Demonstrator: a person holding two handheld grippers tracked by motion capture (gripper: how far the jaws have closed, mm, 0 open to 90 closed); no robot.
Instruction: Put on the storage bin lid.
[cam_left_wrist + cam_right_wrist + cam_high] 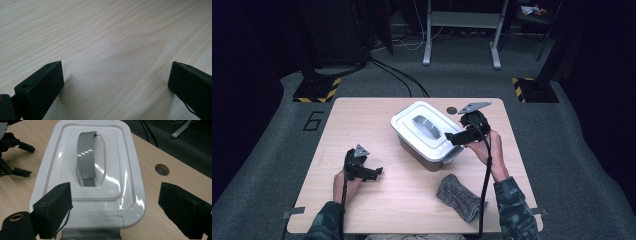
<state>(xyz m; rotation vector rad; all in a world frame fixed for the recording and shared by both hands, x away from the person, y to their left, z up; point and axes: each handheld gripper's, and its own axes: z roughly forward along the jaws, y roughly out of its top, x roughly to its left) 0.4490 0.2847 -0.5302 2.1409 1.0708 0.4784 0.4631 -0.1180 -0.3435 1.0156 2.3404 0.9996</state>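
- Two grippers were held over a pale wooden table (377,205), one in each of the person's hands, with camouflage-patterned sleeves entering from the near edge.
- The right gripper (455,138) was seen at the right end of a white lidded box (424,150), which stood a little beyond the middle of the table and was turned at an angle to its edges.
- In the right gripper view the right gripper (115,207) was found with its jaws spread wide, one jaw before the near left corner of the lid (65,165) and the other out over bare wood to the right; nothing was clamped between them, and the pads were not pressed on the box.
- A grey handle (86,157) was seen lying flat in a recess along the middle of the lid, and a grey latch at the near end of the box was partly visible at the bottom of that view.
- The left gripper (378,171) was held at the near left of the table, well apart from the box; in the left gripper view it (116,80) was shown wide open over bare wood, with nothing between the jaws.
- A grey knitted cloth (459,197) was left lying near the right front edge, apart from the box.
- A small round hole (452,110) was noted in the tabletop beyond the box.
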